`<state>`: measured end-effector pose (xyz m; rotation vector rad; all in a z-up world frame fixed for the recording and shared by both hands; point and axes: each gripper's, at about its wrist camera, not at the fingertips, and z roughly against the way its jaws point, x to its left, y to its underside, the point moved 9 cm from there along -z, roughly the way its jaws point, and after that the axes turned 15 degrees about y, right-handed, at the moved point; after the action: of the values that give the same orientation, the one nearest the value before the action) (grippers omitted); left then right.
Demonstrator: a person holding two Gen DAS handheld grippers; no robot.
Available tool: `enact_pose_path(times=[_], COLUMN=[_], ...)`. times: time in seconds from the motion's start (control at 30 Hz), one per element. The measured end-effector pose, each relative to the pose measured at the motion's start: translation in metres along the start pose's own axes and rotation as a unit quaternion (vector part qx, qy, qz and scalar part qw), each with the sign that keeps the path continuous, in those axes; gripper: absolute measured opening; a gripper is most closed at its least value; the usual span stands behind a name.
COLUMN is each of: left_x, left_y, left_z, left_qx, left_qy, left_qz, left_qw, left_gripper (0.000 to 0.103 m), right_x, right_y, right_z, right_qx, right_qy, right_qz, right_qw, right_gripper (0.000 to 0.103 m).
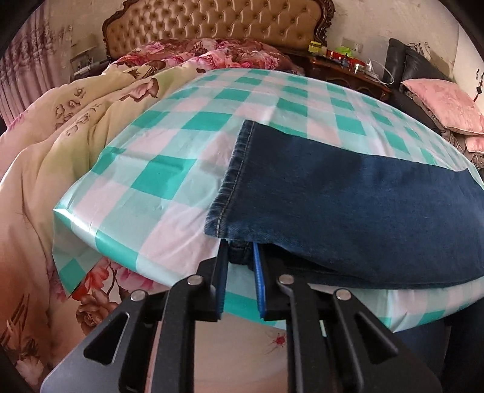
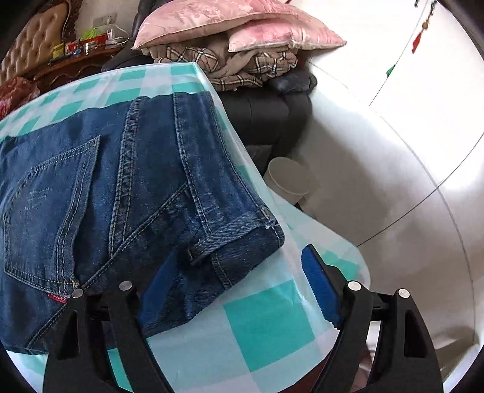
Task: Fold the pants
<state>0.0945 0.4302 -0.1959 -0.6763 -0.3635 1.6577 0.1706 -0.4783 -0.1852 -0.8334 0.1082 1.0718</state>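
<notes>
Blue jeans (image 1: pixel 348 193) lie folded lengthwise on a teal-and-white checked sheet (image 1: pixel 157 169). In the left wrist view the leg hem (image 1: pixel 230 178) faces left, and my left gripper (image 1: pixel 240 257) is shut on the near edge of the leg end. In the right wrist view the waistband and back pocket (image 2: pixel 121 187) show. My right gripper (image 2: pixel 236 266) is open, with the waistband corner (image 2: pixel 236 238) between its jaws and its left fingertip (image 2: pixel 160 281) over the denim.
A floral quilt (image 1: pixel 60 151) is heaped to the left, below a tufted headboard (image 1: pixel 217 21). Pink pillows (image 2: pixel 230 27) on plaid blankets lie on a dark seat to the right. A white bin (image 2: pixel 287 181) stands on the pale floor.
</notes>
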Motion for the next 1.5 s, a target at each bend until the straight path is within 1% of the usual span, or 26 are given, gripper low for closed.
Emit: enact_pose_path(times=[0.07, 0.13, 0.2, 0.27, 0.33, 0.43, 0.47, 0.53, 0.6, 0.67, 0.73, 0.8, 0.83, 0.87, 0.9, 0.93, 0.97, 1.0, 1.07, 1.17, 1.23, 1.27, 1.3, 1.4, 1.47, 1.5], left_x=[0.001, 0.003, 0.002, 0.002, 0.003, 0.004, 0.003, 0.003, 0.003, 0.004, 0.006, 0.006, 0.006, 0.006, 0.007, 0.007, 0.008, 0.008, 0.010, 0.011, 0.012, 0.012, 0.014, 0.018, 0.018, 0.019], left_y=[0.003, 0.002, 0.000, 0.000, 0.000, 0.000, 0.000, 0.000, 0.000, 0.000, 0.000, 0.000, 0.000, 0.000, -0.001, -0.002, -0.003, -0.003, -0.001, -0.001, -0.002, -0.003, -0.003, -0.003, -0.003, -0.003], left_z=[-0.004, -0.002, 0.000, -0.001, -0.002, -0.002, -0.002, -0.003, -0.003, -0.003, -0.003, -0.003, -0.003, -0.003, -0.002, -0.001, 0.001, 0.001, 0.000, 0.000, 0.000, 0.000, 0.000, 0.001, 0.002, 0.004], left_qx=[-0.002, -0.011, -0.015, -0.015, -0.018, -0.019, -0.018, -0.014, -0.014, -0.016, -0.020, -0.021, -0.020, -0.020, -0.021, -0.023, -0.026, -0.026, -0.028, -0.033, -0.031, -0.032, -0.033, -0.039, -0.040, -0.045], left_qy=[-0.008, -0.005, -0.007, -0.011, -0.009, -0.006, -0.008, -0.011, -0.012, -0.010, -0.006, -0.004, -0.004, -0.004, -0.003, 0.001, 0.005, 0.008, 0.015, 0.018, 0.017, 0.018, 0.013, 0.011, 0.011, 0.014], left_qz=[0.001, 0.015, 0.017, 0.014, 0.019, 0.025, 0.025, 0.024, 0.026, 0.032, 0.041, 0.046, 0.048, 0.049, 0.055, 0.061, 0.066, 0.067, 0.073, 0.077, 0.075, 0.076, 0.076, 0.082, 0.081, 0.090], left_qw=[1.0000, 0.9998, 0.9997, 0.9997, 0.9996, 0.9995, 0.9995, 0.9995, 0.9995, 0.9993, 0.9989, 0.9987, 0.9987, 0.9986, 0.9983, 0.9979, 0.9974, 0.9974, 0.9969, 0.9963, 0.9965, 0.9965, 0.9965, 0.9958, 0.9958, 0.9948], left_gripper=[0.016, 0.016, 0.016, 0.016, 0.016, 0.016, 0.016, 0.016, 0.016, 0.016, 0.017, 0.017, 0.017, 0.016, 0.016, 0.016, 0.016, 0.016, 0.016, 0.016, 0.016, 0.016, 0.016, 0.016, 0.021, 0.023], right_x=[0.000, -0.003, -0.006, -0.011, -0.017, -0.037, -0.050, -0.065, -0.073, -0.068, -0.055, -0.039, -0.035, -0.028, -0.025, -0.028, -0.028, -0.030, -0.027, -0.031, -0.032, -0.036, -0.041, -0.051, -0.062, -0.065], right_y=[0.000, 0.001, 0.002, 0.000, -0.004, -0.007, -0.008, -0.010, -0.007, -0.007, -0.007, -0.007, -0.005, -0.007, -0.010, -0.016, -0.022, -0.024, -0.025, -0.025, -0.028, -0.029, -0.030, -0.024, -0.024, -0.025], right_z=[0.000, 0.001, 0.000, -0.002, 0.007, 0.015, 0.013, 0.008, -0.002, -0.011, -0.014, -0.020, -0.020, -0.021, -0.020, -0.020, -0.019, -0.020, -0.025, -0.031, -0.033, -0.035, -0.040, -0.050, -0.044, -0.040], right_qx=[-0.002, -0.005, 0.002, 0.014, 0.016, 0.020, 0.026, 0.038, 0.071, 0.094, 0.102, 0.117, 0.120, 0.115, 0.111, 0.099, 0.093, 0.088, 0.080, 0.081, 0.078, 0.073, 0.069, 0.093, 0.081, 0.078], right_qy=[0.001, 0.016, 0.007, -0.013, -0.049, -0.092, -0.087, -0.113, -0.157, -0.186, -0.198, -0.215, -0.213, -0.211, -0.212, -0.194, -0.193, -0.193, -0.176, -0.178, -0.167, -0.132, -0.103, -0.126, -0.127, -0.131], right_qz=[0.002, 0.010, 0.006, -0.009, -0.032, -0.076, -0.096, -0.127, -0.161, -0.168, -0.155, -0.150, -0.147, -0.137, -0.132, -0.130, -0.125, -0.121, -0.102, -0.110, -0.107, -0.095, -0.089, -0.124, -0.139, -0.145], right_qw=[1.000, 1.000, 1.000, 1.000, 0.998, 0.993, 0.991, 0.985, 0.972, 0.964, 0.962, 0.958, 0.958, 0.961, 0.962, 0.967, 0.969, 0.970, 0.976, 0.974, 0.977, 0.984, 0.988, 0.980, 0.979, 0.978], right_gripper=[0.079, 0.078, 0.078, 0.077, 0.071, 0.070, 0.070, 0.073, 0.074, 0.074, 0.074, 0.074, 0.072, 0.043, 0.031, 0.023, 0.019, 0.017, 0.016, 0.011, 0.009, 0.000, 0.000, 0.000, 0.000, 0.006])
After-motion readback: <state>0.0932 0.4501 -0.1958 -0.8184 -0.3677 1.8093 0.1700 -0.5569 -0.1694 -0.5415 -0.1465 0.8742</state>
